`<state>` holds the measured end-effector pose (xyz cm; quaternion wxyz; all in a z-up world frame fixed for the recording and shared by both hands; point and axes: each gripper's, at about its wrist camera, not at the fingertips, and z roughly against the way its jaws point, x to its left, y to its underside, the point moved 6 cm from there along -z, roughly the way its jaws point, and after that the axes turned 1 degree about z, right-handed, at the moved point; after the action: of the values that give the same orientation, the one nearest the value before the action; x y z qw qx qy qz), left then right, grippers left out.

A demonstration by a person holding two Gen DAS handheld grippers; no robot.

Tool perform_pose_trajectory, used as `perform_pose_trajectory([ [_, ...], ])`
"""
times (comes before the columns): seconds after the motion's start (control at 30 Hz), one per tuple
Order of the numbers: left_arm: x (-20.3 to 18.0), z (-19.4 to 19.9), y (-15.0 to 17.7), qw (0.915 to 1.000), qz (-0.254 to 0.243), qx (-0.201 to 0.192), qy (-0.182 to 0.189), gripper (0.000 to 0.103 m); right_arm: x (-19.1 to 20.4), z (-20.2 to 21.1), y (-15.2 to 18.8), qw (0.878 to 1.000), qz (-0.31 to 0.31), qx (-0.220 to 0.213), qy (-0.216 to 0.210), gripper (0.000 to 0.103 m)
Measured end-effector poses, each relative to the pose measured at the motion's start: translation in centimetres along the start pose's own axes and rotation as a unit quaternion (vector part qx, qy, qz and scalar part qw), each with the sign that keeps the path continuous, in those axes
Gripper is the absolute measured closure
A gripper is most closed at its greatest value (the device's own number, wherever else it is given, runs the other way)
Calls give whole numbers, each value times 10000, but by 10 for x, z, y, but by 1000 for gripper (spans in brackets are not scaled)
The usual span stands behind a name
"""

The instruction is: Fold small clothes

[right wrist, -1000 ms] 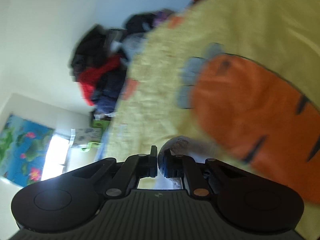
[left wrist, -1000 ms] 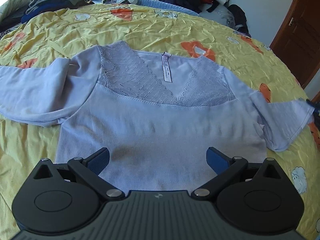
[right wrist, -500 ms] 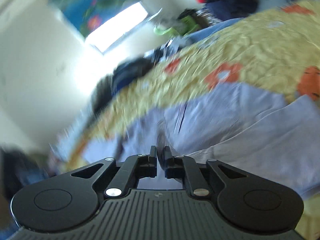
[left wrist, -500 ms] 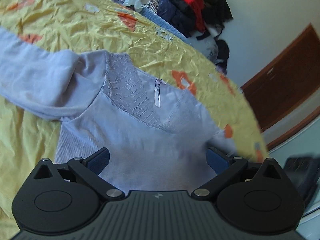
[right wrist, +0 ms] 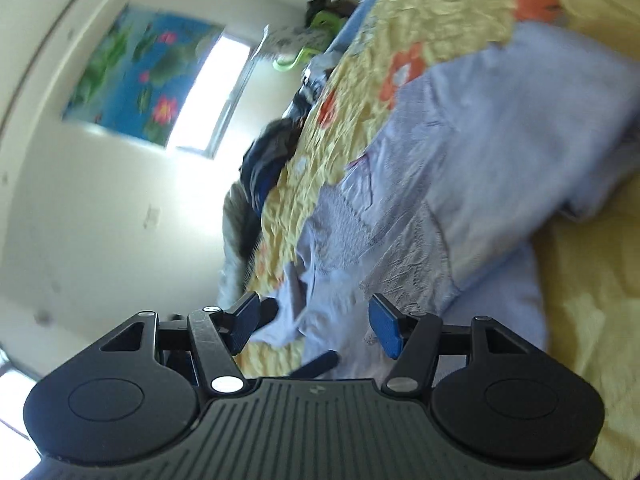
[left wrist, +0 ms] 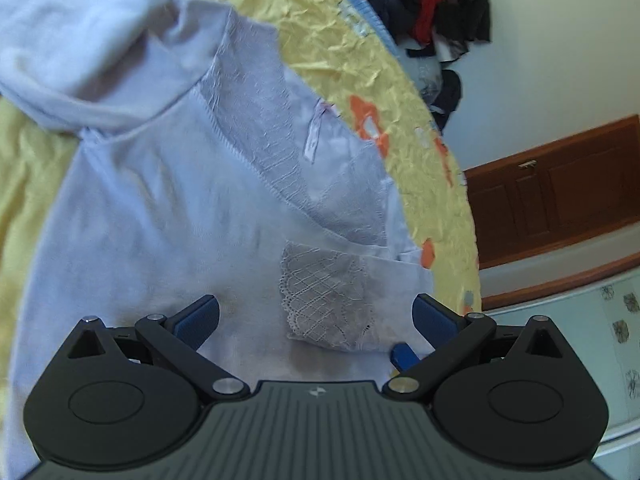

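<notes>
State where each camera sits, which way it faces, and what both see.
Left wrist: sits behind the open left gripper, looking down on the lavender top on the yellow bedspread.
Right wrist: sits behind the right gripper, rolled sideways, jaws just opened, cloth between them unpinched.
Shared: the top, the bedspread.

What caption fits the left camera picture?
Open left gripper over a lavender top, one lace-cuffed sleeve folded across it.

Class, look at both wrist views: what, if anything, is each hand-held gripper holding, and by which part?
Nothing. The left hand-held gripper is open over the lilac top; the right hand-held gripper, jaws just opened, has fabric between them, ungripped.
</notes>
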<state>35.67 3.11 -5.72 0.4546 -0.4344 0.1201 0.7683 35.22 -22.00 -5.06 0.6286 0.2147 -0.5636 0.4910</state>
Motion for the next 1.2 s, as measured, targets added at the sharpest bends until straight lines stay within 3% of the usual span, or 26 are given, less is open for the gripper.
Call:
perform_pose_trajectory([
  [0.13,-9,-19,0,9990,109,136,406,0,-16,14,-3,9994,-292,-183,50,39],
  [0.3,-16,-34,-2,9990,167,124,387,2,-27,25,-8,9985,-442,-319,59,39],
  [0.37,-21,-37,-2,9993,75,155,340,16,-31,30,-15,9981,-452,-410,75,37],
  [0.43,-23,-44,2,9987,48,372,360,60,-36,38,-23,9975,-463,-522,88,35],
  [0.47,-24,-49,4,9980,48,500,376,67,-39,41,-26,9971,-487,-584,90,34],
  [0.6,-23,-58,10,9983,-58,558,127,69,-46,52,-39,9954,-557,-773,51,32],
  [0.67,-21,-61,9,9987,-53,508,-5,85,-50,58,-47,9945,-544,-895,97,32],
  [0.7,-18,-63,8,9987,-54,479,-142,100,-52,61,-49,9939,-568,-944,108,32],
  [0.77,-17,-64,7,9988,-60,432,-230,102,-57,68,-56,9924,-627,-1052,100,32],
  [0.87,-30,-54,6,9976,-493,304,-372,102,-57,76,-63,9908,-598,-1204,131,32],
  [0.93,-38,-43,1,9975,-609,254,-262,102,-56,80,-67,9904,-569,-1253,97,32],
  [1.07,-50,1,-14,9960,-860,-198,-145,102,-49,77,-69,9907,-500,-1266,93,30],
  [1.2,-27,54,-29,9946,-757,-634,-313,102,-44,72,-69,9913,-445,-1234,33,24],
])
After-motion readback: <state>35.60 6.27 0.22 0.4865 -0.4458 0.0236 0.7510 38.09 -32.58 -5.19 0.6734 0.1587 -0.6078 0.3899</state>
